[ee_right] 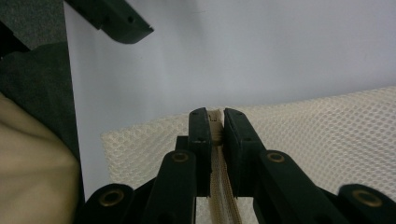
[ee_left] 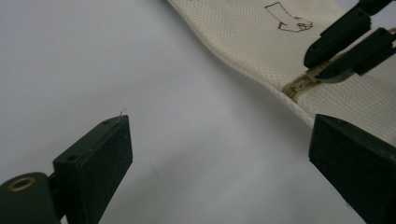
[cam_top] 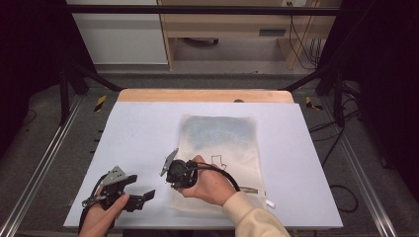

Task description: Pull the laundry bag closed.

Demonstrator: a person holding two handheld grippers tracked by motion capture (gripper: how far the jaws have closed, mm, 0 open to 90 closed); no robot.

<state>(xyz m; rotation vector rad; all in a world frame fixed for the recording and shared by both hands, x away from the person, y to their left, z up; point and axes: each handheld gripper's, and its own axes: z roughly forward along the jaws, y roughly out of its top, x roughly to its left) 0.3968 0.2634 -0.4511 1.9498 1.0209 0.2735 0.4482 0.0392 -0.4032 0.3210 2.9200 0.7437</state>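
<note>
Mesh pouch lies at the surface's five o'clock. Right gripper fingers pinch its zipper pull; left gripper, fingers spread, should pin the fabric before pulling.

In the high view the right hand and its claw cover the bag's near edge, so the zipper beneath is hidden there. The small drawing on the bag is too small to read. In the right gripper view the claw's pads hide the zipper pull almost wholly, and the bag is cut off at the right edge.
</note>
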